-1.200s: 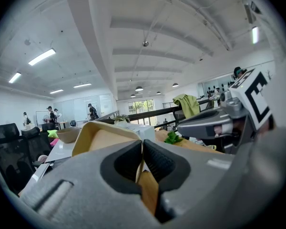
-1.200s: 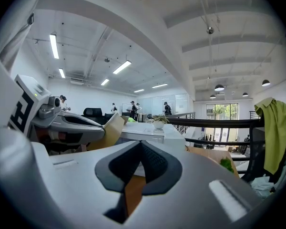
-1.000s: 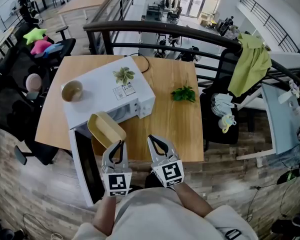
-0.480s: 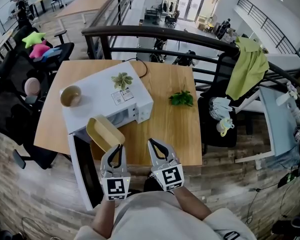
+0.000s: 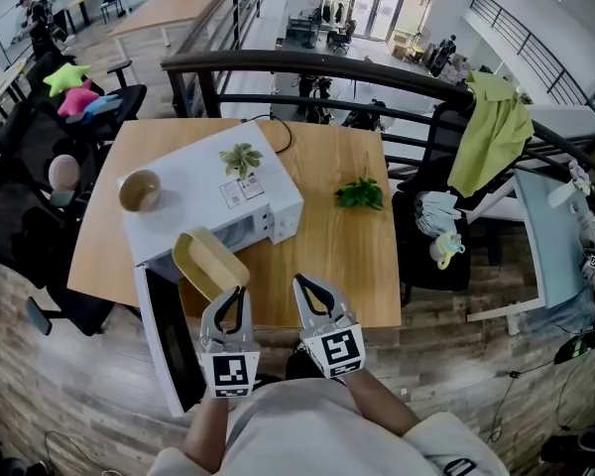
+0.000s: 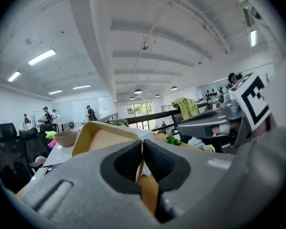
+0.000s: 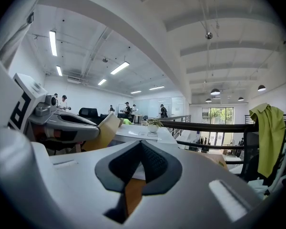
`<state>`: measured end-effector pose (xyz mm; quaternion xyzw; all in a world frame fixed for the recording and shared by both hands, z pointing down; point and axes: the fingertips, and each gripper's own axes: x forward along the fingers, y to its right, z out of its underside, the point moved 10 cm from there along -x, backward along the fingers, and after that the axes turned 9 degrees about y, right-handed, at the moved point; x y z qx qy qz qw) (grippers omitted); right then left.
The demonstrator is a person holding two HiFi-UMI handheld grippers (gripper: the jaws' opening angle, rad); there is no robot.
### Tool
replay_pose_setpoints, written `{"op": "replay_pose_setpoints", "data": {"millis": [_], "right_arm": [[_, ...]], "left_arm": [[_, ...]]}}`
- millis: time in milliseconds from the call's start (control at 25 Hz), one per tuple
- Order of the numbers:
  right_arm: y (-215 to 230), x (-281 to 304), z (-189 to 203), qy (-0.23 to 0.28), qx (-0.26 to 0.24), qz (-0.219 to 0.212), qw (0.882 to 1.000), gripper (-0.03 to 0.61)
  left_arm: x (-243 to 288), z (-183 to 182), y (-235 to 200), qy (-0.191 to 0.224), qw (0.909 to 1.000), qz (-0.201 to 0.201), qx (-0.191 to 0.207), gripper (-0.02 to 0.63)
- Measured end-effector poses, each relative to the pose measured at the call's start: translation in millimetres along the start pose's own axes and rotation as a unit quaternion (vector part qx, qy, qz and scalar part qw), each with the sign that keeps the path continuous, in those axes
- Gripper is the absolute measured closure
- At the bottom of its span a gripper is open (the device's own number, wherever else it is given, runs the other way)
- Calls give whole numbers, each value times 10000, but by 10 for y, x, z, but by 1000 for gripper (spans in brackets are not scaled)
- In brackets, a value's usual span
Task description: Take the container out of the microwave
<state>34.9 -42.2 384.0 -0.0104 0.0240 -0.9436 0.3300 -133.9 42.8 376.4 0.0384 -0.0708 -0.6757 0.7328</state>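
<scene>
At my eleven o'clock the microwave (image 5: 213, 191) sits on the table (image 5: 337, 256) with its door (image 5: 169, 335) open toward me. My left gripper (image 5: 232, 294) has its jaws pinched onto the rim of the yellow container (image 5: 208, 261), which hangs tilted at its eleven o'clock, just in front of the oven's mouth. At its three o'clock, my right gripper (image 5: 303, 286) is closed, with nothing between its jaws.
</scene>
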Motion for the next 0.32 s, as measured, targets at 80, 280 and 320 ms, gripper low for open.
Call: {"op": "replay_pose_setpoints", "data": {"millis": [80, 280, 320], "right_arm": [[7, -7, -8, -1, 3, -2, 10000, 568], [25, -38, 4, -30, 14, 6, 10000, 568], [30, -47, 9, -41, 17, 12, 10000, 568]], "left_arm": [[4, -1, 8, 41, 10000, -3, -8, 594], [-6, 11, 35, -44, 10000, 5, -65, 594], [-6, 18, 42, -21, 9999, -1, -98, 594]]}}
